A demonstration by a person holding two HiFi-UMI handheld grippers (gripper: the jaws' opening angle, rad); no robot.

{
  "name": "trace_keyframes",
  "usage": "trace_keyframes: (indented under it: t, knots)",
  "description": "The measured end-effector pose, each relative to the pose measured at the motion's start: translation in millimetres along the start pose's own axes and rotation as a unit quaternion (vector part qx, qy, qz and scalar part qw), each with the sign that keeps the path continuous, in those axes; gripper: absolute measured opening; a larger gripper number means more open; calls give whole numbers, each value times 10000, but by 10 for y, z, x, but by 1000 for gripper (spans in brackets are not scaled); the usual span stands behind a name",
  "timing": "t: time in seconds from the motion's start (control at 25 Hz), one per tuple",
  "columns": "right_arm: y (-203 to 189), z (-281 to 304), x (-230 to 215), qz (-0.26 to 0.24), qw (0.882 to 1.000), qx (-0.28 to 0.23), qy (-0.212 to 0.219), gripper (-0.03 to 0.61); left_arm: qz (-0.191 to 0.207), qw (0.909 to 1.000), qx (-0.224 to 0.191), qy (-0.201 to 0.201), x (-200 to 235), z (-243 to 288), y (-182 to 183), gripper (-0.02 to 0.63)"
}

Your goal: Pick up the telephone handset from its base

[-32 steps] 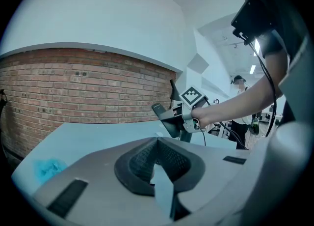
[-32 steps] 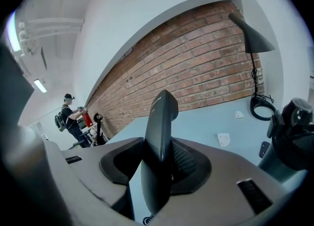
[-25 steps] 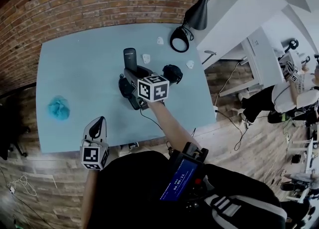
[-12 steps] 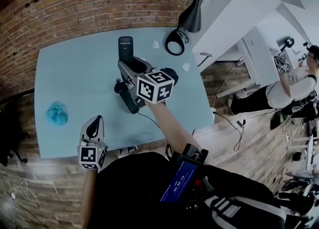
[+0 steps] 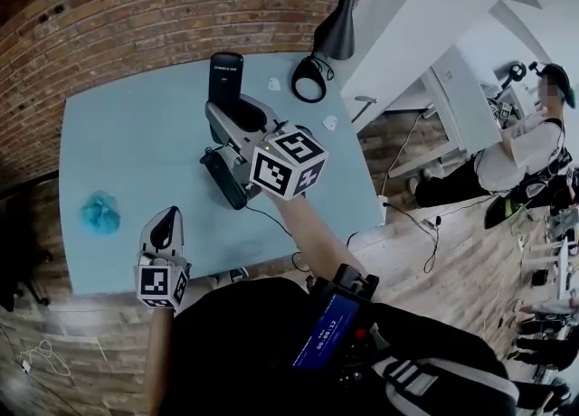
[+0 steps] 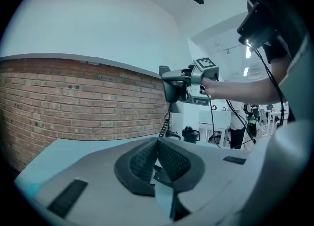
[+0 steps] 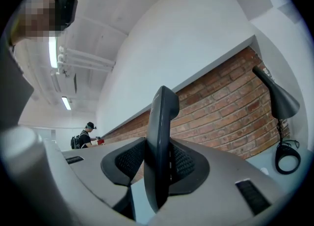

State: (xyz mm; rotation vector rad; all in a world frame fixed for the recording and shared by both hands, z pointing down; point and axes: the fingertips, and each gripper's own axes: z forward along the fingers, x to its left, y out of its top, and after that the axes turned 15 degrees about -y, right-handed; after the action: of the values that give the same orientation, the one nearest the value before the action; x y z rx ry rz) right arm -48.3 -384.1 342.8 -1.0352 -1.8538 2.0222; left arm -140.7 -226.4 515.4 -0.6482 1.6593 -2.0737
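Noted telephone handset [image 5: 226, 80] lifted higher than a second ago, now upright in the air and well clear of its base [image 5: 222, 181] on the table [image 5: 127, 134]. Found right gripper [image 5: 237, 118] clamped on the handset's lower part, jaws just closing tighter with handset between the pads. Observed left gripper [image 5: 166, 227] low by the table's near edge, jaws together, nothing between. Recorded black lamp [image 5: 339, 25] at far corner, teal crumpled item [image 5: 99, 212] at left, brick wall [image 5: 136, 7] behind.
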Motion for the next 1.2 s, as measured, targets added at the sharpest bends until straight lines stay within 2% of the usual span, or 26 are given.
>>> trace_keyframes:
  t: [0.36,0.64,0.96,1.12,1.2]
  knots:
    - [438,-277,244,-74,9979,-590,241,161,115,9998,-165,6,-11,-8,156,18]
    - [625,-513,387,-111,9948,-935,388,160,264,9991,-318,-40,-54,-43,297,18]
    - [621,-773,452,-164,9931,-1061,462,158,446,9978,-471,-123,-96,-57,536,18]
    - [456,-851,445,-531,9931,-986,349,158,623,9964,-513,-267,-181,-38,659,18]
    - [355,-900,424,-528,9938,-937,298,158,698,9958,-478,-350,-232,-16,662,18]
